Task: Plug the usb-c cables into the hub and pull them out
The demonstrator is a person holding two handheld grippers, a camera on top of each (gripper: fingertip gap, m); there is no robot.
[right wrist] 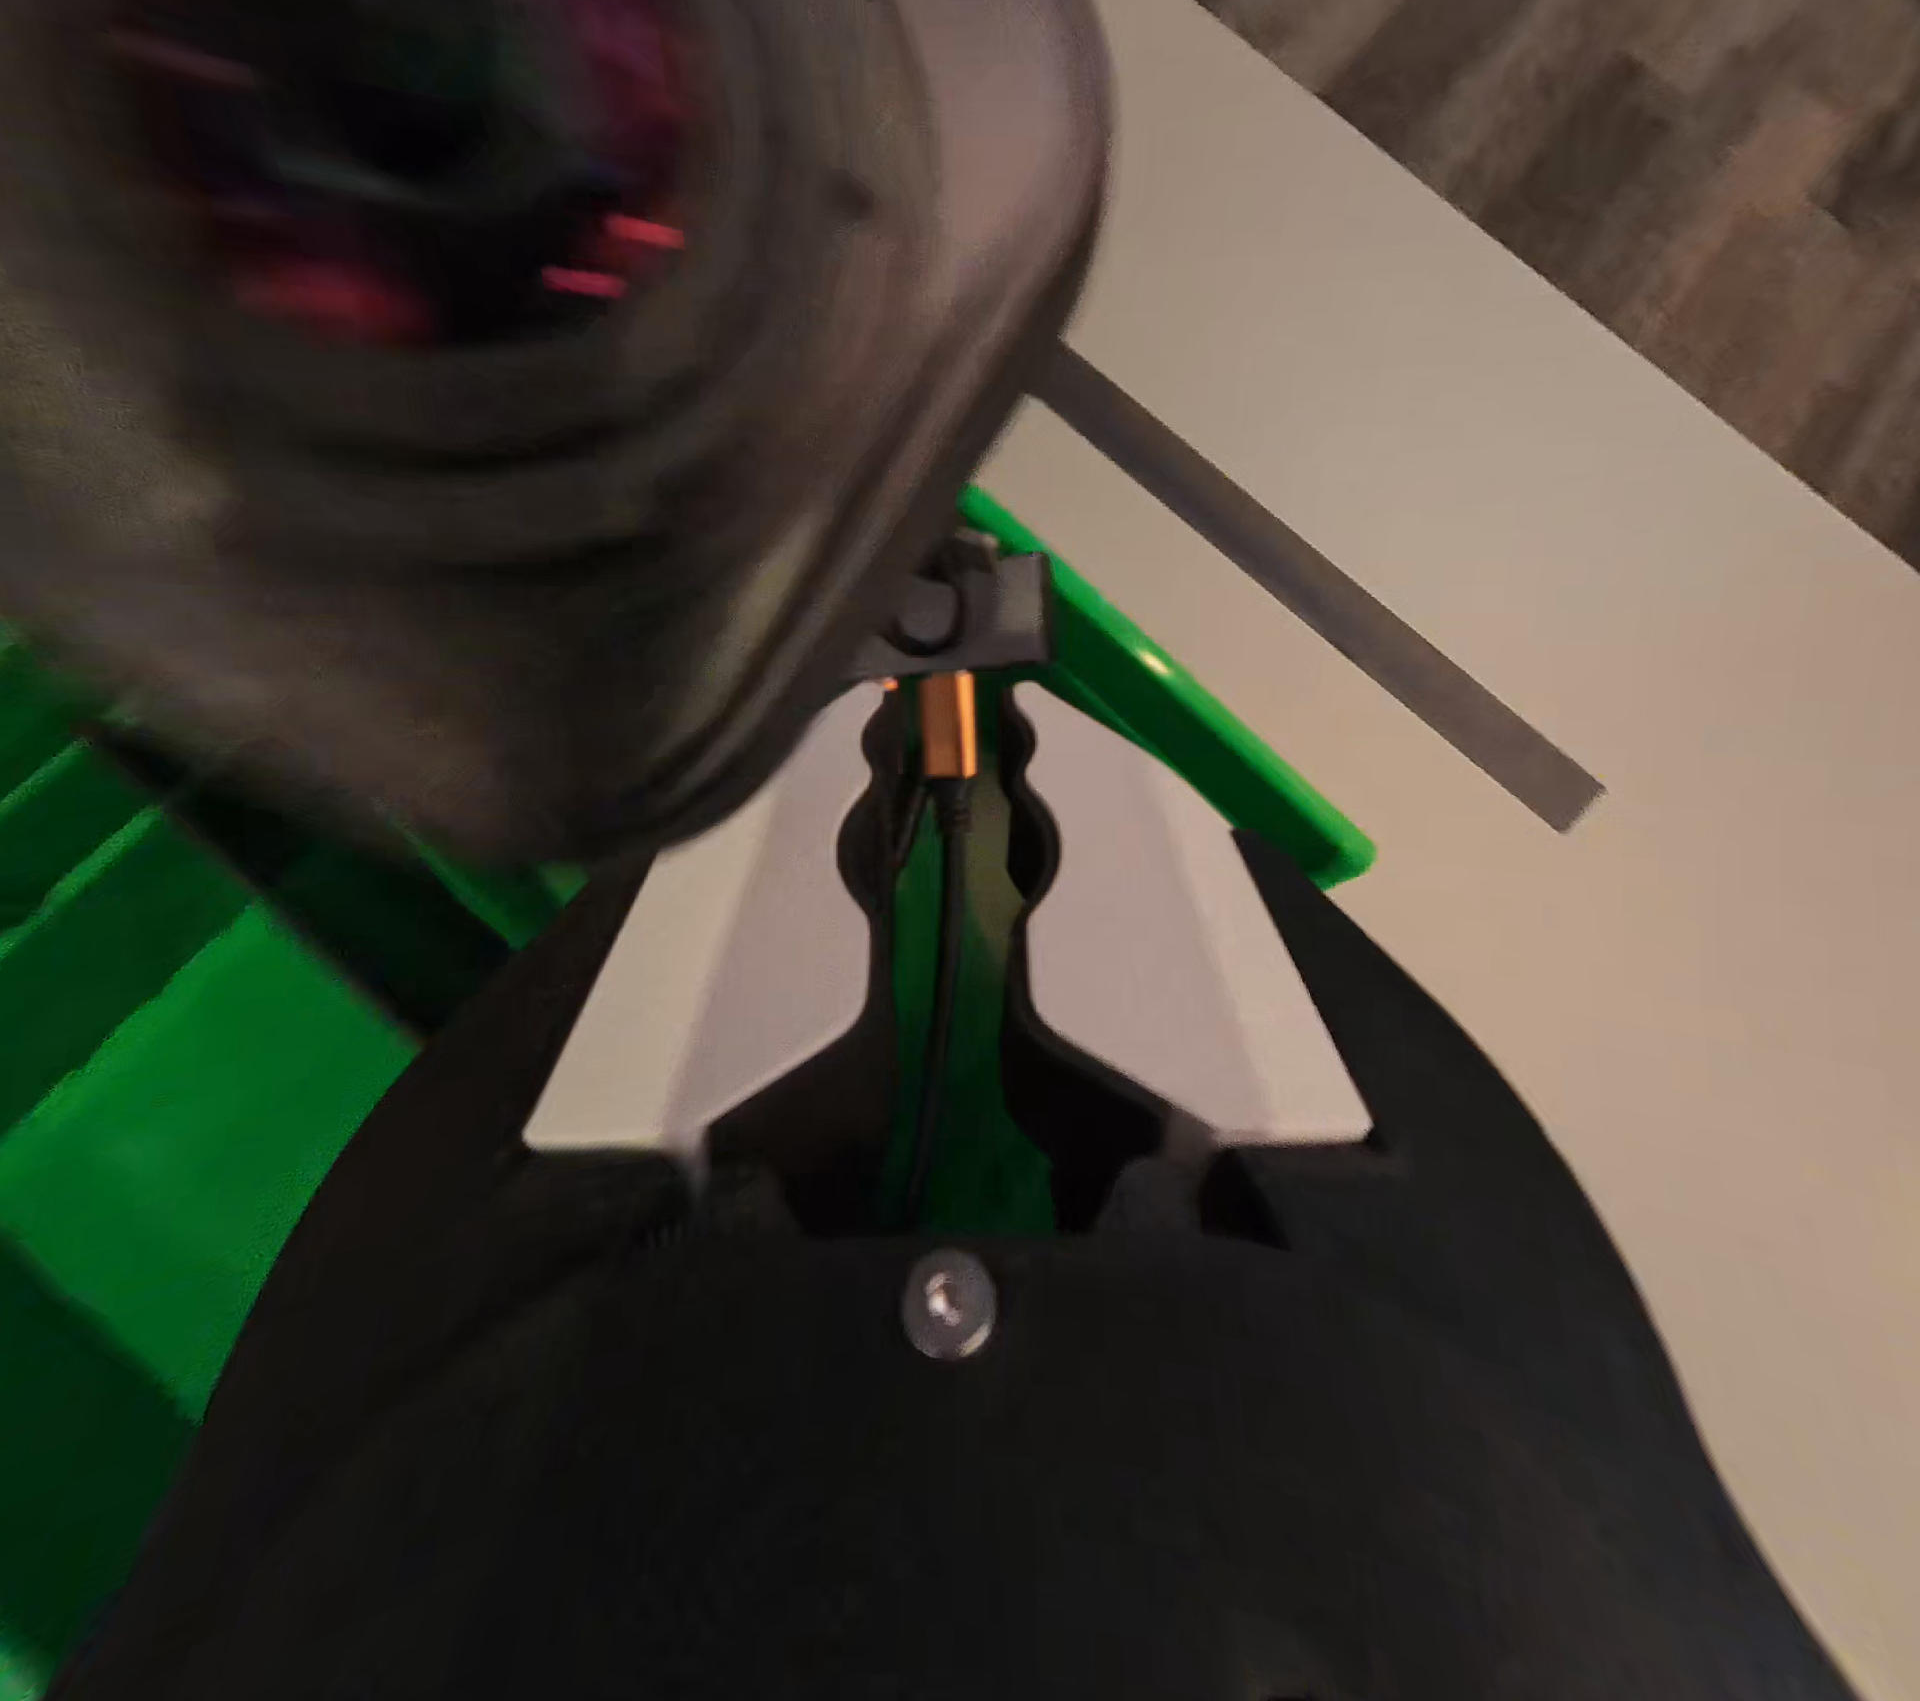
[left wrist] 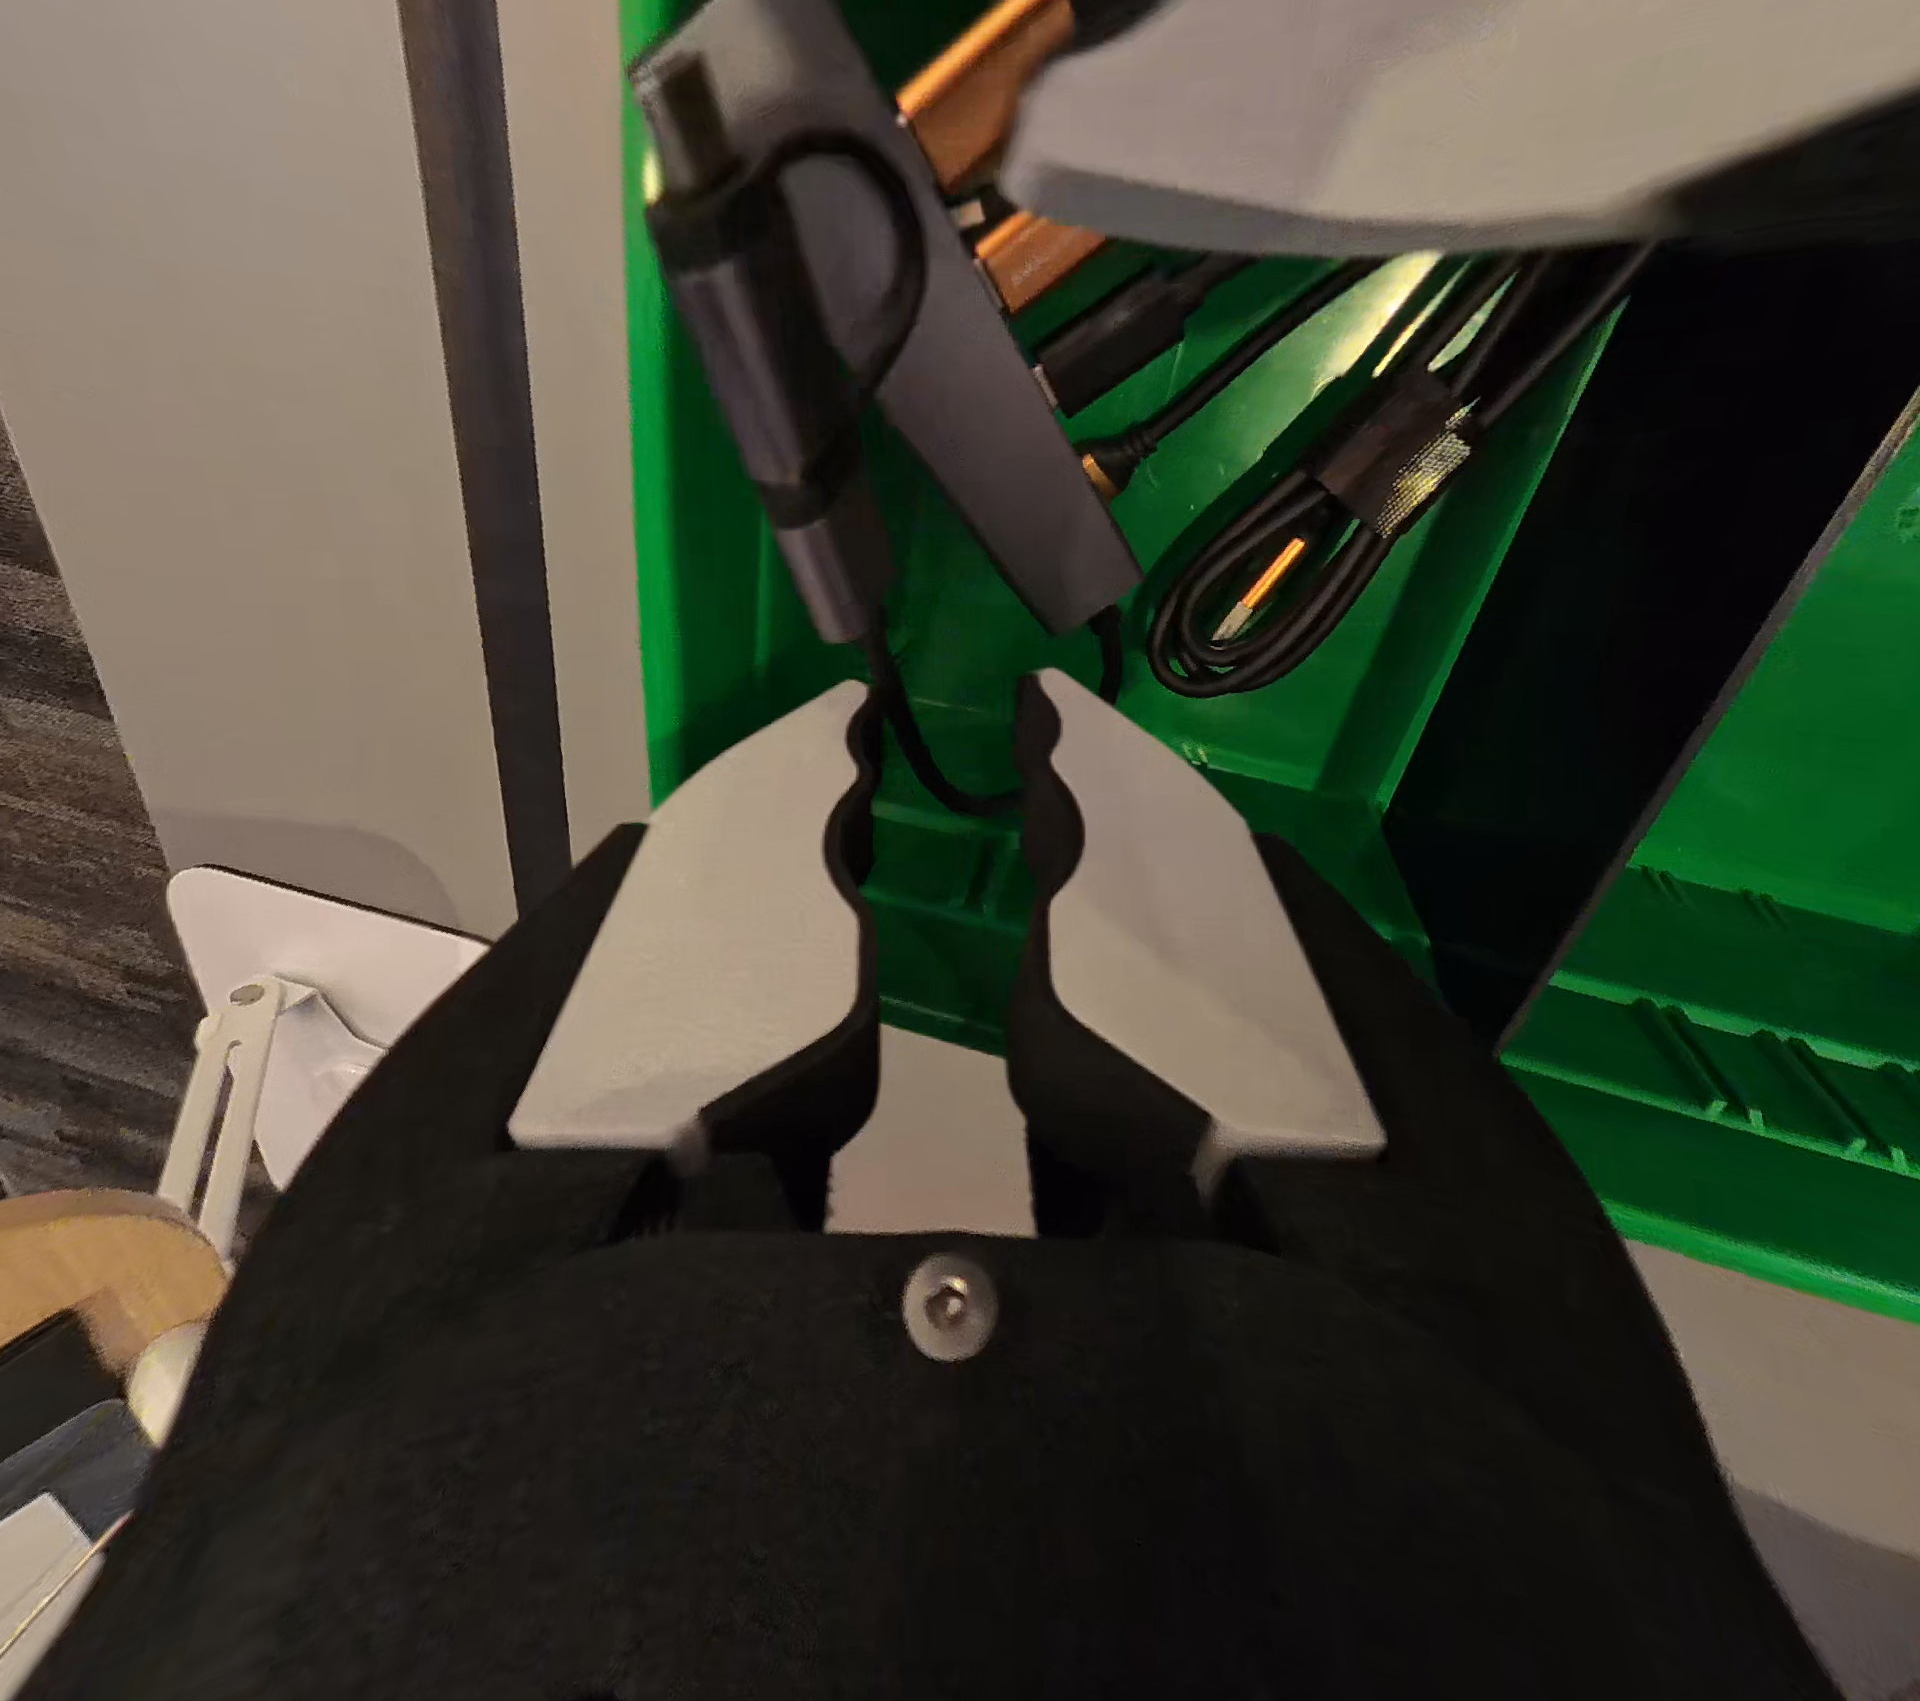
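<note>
In the left wrist view the grey hub [left wrist: 935,321] lies tilted in a green bin [left wrist: 1299,778]. Its own short black lead with a grey plug [left wrist: 769,394] runs down beside it. Two orange usb-c plugs [left wrist: 987,82] [left wrist: 1039,259] sit in its side. My left gripper [left wrist: 951,695] is open just below the hub, and the hub's lead loops between its tips. My right gripper [right wrist: 951,706] is shut on an orange plug [right wrist: 948,726] right at the hub's edge [right wrist: 1003,612]. One of its fingers [left wrist: 1455,41] fills the top right of the left wrist view.
A coiled black cable with an orange connector [left wrist: 1268,581] and more black cables [left wrist: 1392,456] lie in the bin. A dark metal post [left wrist: 468,301] stands left of the bin on the white table [right wrist: 1455,508]. The left gripper's blurred body [right wrist: 416,197] blocks the right wrist view's upper left. Left tips to right tips: about 9 centimeters.
</note>
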